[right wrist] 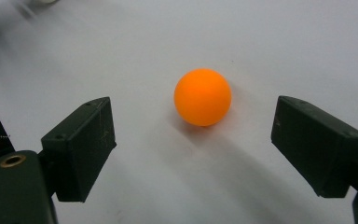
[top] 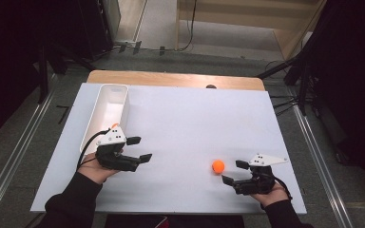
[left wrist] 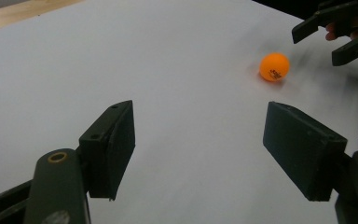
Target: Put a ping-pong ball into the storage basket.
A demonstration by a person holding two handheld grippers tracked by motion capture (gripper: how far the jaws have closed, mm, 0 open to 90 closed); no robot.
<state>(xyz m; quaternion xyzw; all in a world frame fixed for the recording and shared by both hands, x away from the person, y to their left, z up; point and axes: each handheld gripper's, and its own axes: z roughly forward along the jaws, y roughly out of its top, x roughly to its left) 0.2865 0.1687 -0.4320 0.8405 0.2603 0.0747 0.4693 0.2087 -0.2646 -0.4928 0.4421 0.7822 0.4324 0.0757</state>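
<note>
One orange ball (top: 218, 166) is lying loose on the white worktop (top: 185, 123), just ahead of the right gripper (top: 235, 172), whose fingers (right wrist: 81, 144) are standing wide apart with the ball (right wrist: 203, 97) sitting between and slightly beyond them, untouched. The left gripper (top: 139, 148) is hovering well away from the ball, just beside the near end of the white bin (top: 109, 111), and its fingers (left wrist: 109, 147) are also spread wide on nothing. Being round and light, the ball is likely to roll off if one finger is nudging it before the other, or to squirt out if the fingers are closing off-centre. Counting: one ball, one bin, two grippers.
</note>
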